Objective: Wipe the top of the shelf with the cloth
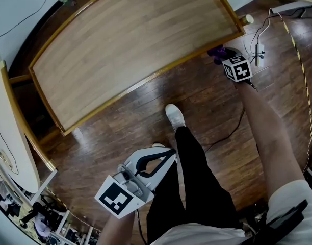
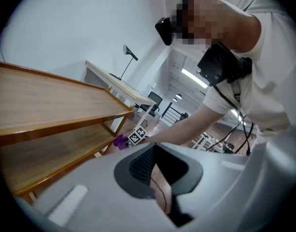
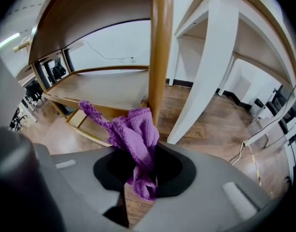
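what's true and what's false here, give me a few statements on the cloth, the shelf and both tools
1. The purple knitted cloth is clamped in the right tool. True.
2. The cloth lies spread out on the light wooden shelf top. False: it hangs from the right tool, low beside the shelf's wooden corner post, not on the top.
3. The left tool grips a second cloth. False: nothing sits between its jaws.
4. The left tool is held by the person's black trouser leg, clear of the shelf. True.
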Tool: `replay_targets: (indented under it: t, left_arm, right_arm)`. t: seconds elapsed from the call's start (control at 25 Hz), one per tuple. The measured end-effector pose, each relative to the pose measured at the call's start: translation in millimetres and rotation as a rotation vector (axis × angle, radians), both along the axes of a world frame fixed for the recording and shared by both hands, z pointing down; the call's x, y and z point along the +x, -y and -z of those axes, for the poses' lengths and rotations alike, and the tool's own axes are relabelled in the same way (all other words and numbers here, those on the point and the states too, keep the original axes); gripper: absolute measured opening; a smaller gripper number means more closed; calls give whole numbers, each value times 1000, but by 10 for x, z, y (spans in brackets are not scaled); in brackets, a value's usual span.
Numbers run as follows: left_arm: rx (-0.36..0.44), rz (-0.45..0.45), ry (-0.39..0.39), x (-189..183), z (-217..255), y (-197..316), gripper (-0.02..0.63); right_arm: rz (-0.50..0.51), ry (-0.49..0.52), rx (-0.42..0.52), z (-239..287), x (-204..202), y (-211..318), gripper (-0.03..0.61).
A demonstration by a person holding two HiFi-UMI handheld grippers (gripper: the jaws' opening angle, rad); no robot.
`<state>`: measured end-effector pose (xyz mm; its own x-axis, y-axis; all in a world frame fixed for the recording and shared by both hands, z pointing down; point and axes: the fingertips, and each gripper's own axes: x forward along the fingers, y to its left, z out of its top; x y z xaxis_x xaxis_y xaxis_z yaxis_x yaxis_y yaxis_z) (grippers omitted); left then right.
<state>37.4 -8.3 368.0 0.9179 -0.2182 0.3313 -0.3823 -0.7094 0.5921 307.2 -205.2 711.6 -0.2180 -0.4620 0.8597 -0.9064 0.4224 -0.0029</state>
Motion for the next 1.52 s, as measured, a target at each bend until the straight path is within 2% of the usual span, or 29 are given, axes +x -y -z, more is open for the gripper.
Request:
replay_targets:
  t: [0.24,0.48,0.72,0.84,1.0,1.12,1.28,1.4,1.52]
  left_arm:
    - [6,20,0,30,29,64,18]
    - [6,17,1,98,74,42,18]
    - [37,17,48,51,209,-7,18]
    - [39,23,60,-46,302,-126,18]
    - [38,-6,85,-107,404,-485,18]
    - [58,4,83,-203,556,-871,18]
    - [98,49,86,-466,752,-1583,18]
    - [126,107,84,-704,890,-2193,18]
    - [179,170,49,-900,1093,-2762,18]
  right_arm:
    - [-15,-2,-8,27,85,-17,95]
    - [23,2,-17,84,101,-186,95]
    - [15,46,-49,299,141,-598,95]
    - [46,56,-39,496,67,-944,95]
    - [46,137,-8,952,-159,-1454,95]
    - [40,178,-3,1285,-309,-2040,95]
    - [34,195,23,1666,-536,-2784,95]
    - [43,223,85,2055,-748,-3260,95]
    - [42,258,165,2570,-922,-3707,95]
